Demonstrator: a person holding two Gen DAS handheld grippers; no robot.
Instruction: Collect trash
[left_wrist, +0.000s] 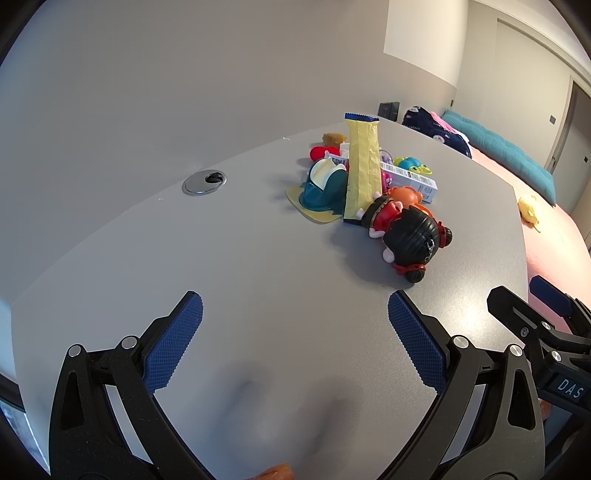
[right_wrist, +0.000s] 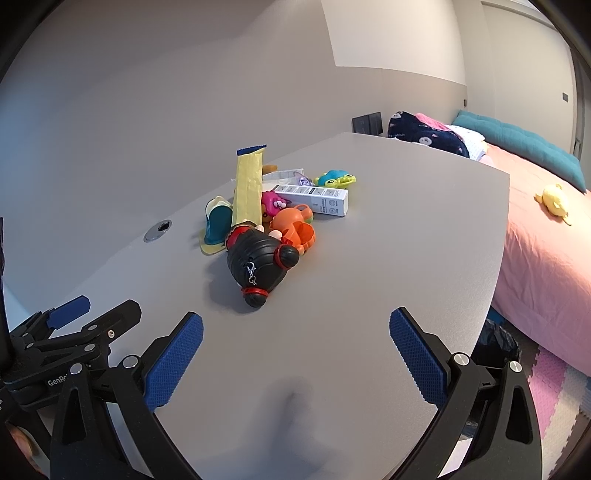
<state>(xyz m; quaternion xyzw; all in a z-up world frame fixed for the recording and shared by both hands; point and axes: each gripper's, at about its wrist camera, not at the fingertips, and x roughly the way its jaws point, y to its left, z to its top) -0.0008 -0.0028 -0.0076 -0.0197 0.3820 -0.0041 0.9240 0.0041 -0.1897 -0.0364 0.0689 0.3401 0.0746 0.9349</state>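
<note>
A pile of toys and trash lies on the grey table (left_wrist: 258, 258). In it a tall yellow wrapper with blue ends (left_wrist: 364, 166) (right_wrist: 249, 190) leans upright, a white carton box (left_wrist: 413, 181) (right_wrist: 317, 195) lies flat, and a teal and yellow wrapper (left_wrist: 319, 192) (right_wrist: 218, 225) lies on the left. A black-haired doll (left_wrist: 410, 236) (right_wrist: 258, 266) lies nearest. My left gripper (left_wrist: 295, 325) is open and empty, short of the pile. My right gripper (right_wrist: 295, 343) is open and empty, just short of the doll.
Orange (right_wrist: 295, 229), pink (right_wrist: 273, 201) and green-blue (right_wrist: 334, 179) toys sit in the pile. A metal cable grommet (left_wrist: 204, 182) is set in the table at the left. A bed with a pink cover (right_wrist: 546, 236) stands to the right. A dark trash bag (right_wrist: 496, 343) is below the table's right edge.
</note>
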